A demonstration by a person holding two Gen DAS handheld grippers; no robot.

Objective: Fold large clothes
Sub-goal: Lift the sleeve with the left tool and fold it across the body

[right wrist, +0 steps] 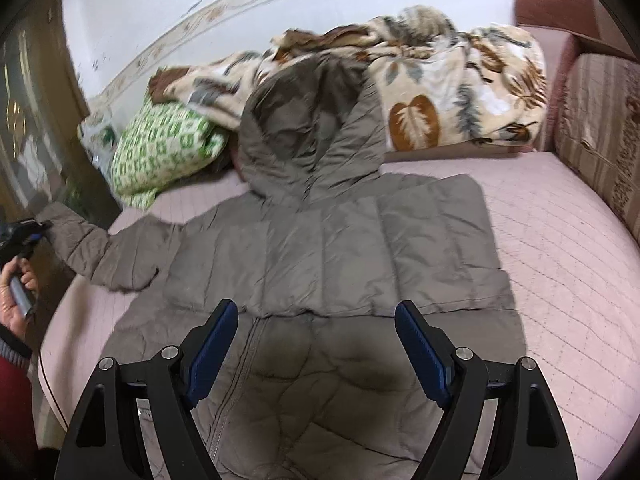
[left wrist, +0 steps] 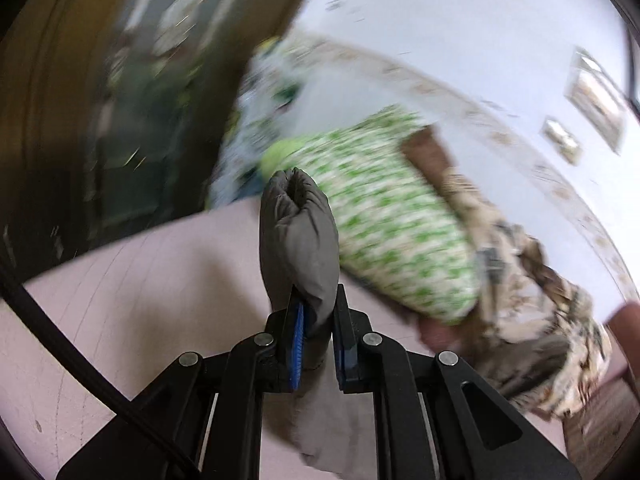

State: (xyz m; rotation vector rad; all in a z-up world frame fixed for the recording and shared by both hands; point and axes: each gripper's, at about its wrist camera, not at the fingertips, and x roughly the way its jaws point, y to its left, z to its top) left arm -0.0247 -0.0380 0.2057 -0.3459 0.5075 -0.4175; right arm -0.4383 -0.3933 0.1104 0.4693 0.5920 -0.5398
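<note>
sleeve lifted off the bed's left edge

our left gripper had clamped the grey jacket cuff; our right gripper hung wide, empty, above its near hem, bare pink bed on the right.

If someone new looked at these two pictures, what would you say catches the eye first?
The big grey hooded jacket spread flat on the pink bed fills the right wrist view, with the open right gripper hovering over its lower part. At far left its sleeve is lifted off the bed, pinched by the left gripper. Behind, against the wall, lie a leaf-print blanket and a green-and-white pillow.
</note>
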